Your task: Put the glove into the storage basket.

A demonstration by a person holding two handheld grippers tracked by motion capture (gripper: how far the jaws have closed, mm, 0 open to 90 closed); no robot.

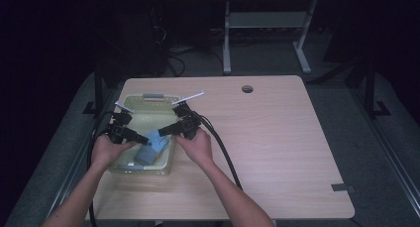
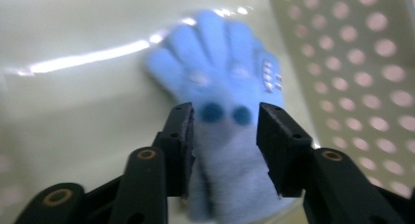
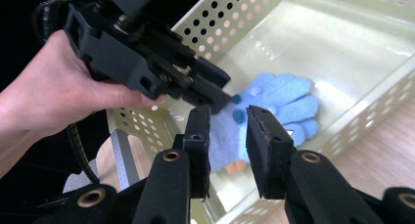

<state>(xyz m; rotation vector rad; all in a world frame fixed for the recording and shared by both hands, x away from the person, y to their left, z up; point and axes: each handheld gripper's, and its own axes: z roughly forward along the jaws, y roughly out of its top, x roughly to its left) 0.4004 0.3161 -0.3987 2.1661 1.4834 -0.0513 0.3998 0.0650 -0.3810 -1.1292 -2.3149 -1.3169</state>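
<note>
- Left gripper view: the blue glove [image 2: 230, 87] lies at frame centre on the pale floor of the basket [image 2: 362, 62], fingers toward the top of the frame, cuff toward the bottom edge between the two black jaws.
- The left gripper [image 2: 222, 123] stands partly open astride the cuff. The left pad appears to touch the knit; a gap shows at the right pad, so no firm clamp is established.
- Right gripper view: the right gripper [image 3: 227, 126] sits at lower centre, jaws partly open, above the cuff end of the glove [image 3: 274, 104]. Nothing is visibly pressed between its pads; contact cannot be confirmed.
- High view: the glove [image 1: 153, 147] occupies the lower right portion of the basket [image 1: 148, 99], left of frame centre on the wooden table [image 1: 277, 138].
- Risk: the soft knit may slip from a shallow or one-sided pinch, dropping the glove back into the basket.
- Risk: the two grippers converge on the same cuff; the jaws may strike each other or pinch only one layer of fabric.
- Risk: a jaw catching the perforated wall may drag or tip the light basket.
- Markings: two dark round spots and small white patches show on the glove. No brand, label or legible writing is visible; the left gripper view is blurred.
</note>
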